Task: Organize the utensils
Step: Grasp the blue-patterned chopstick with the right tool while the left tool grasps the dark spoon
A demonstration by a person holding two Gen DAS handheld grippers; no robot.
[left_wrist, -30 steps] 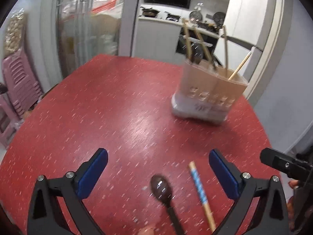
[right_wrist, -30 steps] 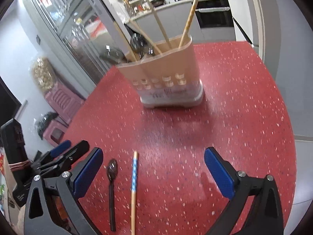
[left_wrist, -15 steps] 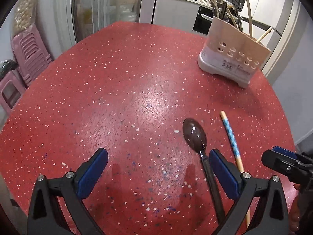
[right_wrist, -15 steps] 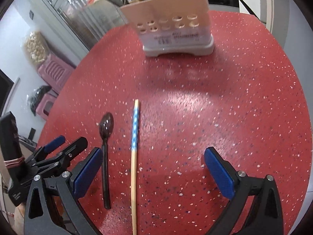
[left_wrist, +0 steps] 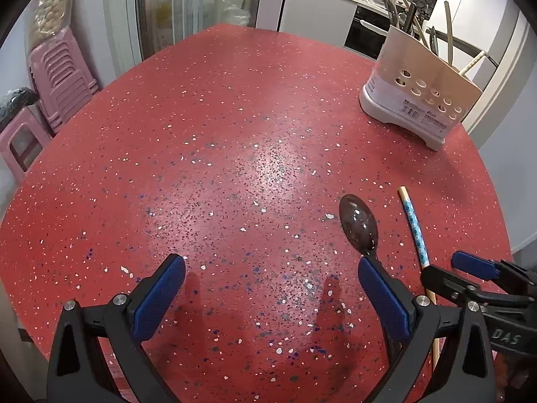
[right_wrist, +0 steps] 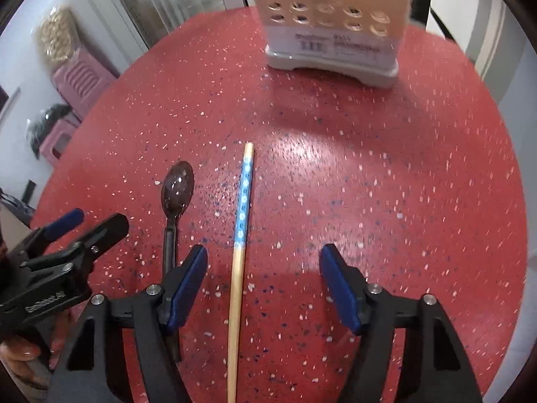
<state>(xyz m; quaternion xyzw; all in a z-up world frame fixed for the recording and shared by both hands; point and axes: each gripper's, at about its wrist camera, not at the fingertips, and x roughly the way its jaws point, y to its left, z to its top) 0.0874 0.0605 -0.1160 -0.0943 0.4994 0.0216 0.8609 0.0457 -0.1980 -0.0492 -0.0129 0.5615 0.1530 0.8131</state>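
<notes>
A dark spoon (left_wrist: 358, 224) and a wooden chopstick with a blue patterned end (left_wrist: 414, 226) lie side by side on the red speckled table (left_wrist: 235, 134). A beige utensil holder (left_wrist: 423, 90) with several utensils stands at the far right. My left gripper (left_wrist: 272, 299) is open and empty; its right finger covers the spoon's handle. My right gripper (right_wrist: 263, 283) is open, low over the table, with the chopstick (right_wrist: 242, 208) between its fingers and the spoon (right_wrist: 177, 189) just left of it. The holder (right_wrist: 335, 23) is straight ahead.
Pink plastic stools (left_wrist: 50, 77) stand off the table's left edge. Glass doors and a kitchen counter lie beyond the far edge. The left gripper shows in the right wrist view (right_wrist: 67, 258) at the lower left; the right gripper shows in the left wrist view (left_wrist: 476, 278).
Both grippers have tilted down and come closer to the table. The right gripper has narrowed and now straddles the chopstick. The spoon and chopstick have not moved.
</notes>
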